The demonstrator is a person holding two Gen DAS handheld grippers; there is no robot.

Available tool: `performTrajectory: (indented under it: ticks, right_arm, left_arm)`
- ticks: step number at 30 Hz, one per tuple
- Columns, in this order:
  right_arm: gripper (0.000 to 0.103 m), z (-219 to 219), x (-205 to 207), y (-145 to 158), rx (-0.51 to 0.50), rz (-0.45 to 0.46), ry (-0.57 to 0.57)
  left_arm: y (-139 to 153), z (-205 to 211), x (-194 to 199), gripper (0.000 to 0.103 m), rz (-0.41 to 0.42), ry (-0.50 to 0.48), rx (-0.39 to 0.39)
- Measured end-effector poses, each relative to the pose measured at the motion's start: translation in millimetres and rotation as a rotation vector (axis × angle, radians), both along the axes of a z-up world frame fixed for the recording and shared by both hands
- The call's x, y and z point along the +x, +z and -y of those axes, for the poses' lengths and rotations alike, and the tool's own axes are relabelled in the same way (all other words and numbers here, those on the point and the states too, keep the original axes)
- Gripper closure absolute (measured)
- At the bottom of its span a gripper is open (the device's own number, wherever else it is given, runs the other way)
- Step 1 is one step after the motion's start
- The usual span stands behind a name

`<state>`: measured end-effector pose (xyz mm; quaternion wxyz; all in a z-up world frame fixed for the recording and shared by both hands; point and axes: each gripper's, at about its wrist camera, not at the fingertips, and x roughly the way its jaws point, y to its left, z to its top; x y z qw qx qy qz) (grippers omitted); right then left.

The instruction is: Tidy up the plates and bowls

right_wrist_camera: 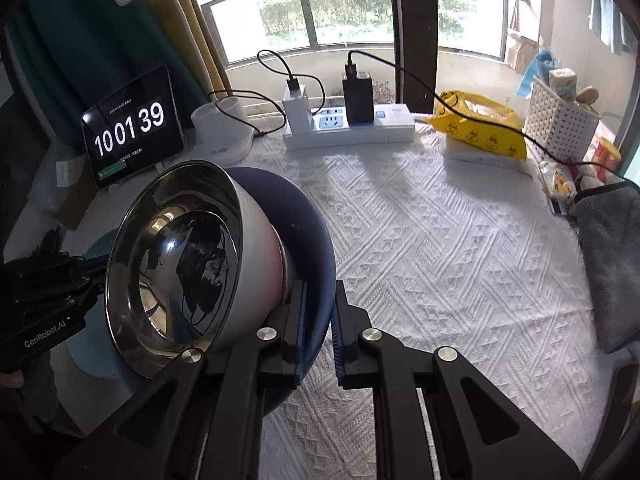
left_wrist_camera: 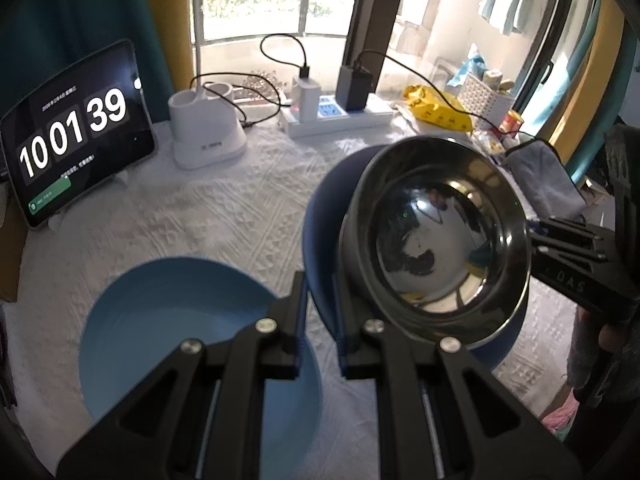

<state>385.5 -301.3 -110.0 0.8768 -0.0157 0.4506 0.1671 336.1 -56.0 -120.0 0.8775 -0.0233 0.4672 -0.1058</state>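
**Both grippers clamp the dark blue plate**

Left wrist view: the left gripper [left_wrist_camera: 319,344] pinches the rim of the dark blue plate [left_wrist_camera: 320,216], which carries a steel bowl [left_wrist_camera: 436,240]; a light blue plate [left_wrist_camera: 160,320] lies on the tablecloth [left_wrist_camera: 224,216].

Right wrist view: the right gripper [right_wrist_camera: 319,344] clamps the same plate's opposite rim, bowl tilted.

Daylit barred window [right_wrist_camera: 320,12] behind a table in white textured cloth [right_wrist_camera: 440,240] — teal curtain [left_wrist_camera: 80,20] at left.

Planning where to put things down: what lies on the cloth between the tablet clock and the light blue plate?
Nothing: the left wrist view shows bare white tablecloth between the tablet clock and the light blue plate.
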Motion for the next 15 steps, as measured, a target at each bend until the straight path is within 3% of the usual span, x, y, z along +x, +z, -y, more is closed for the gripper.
performTrajectory:
  ticks: [15]
  right_arm:
    - [0.091, -31, -9, 27, -0.016, 0.045, 0.043]
  left_arm:
    - [26, -29, -18, 0.091, 0.047, 0.05, -0.012]
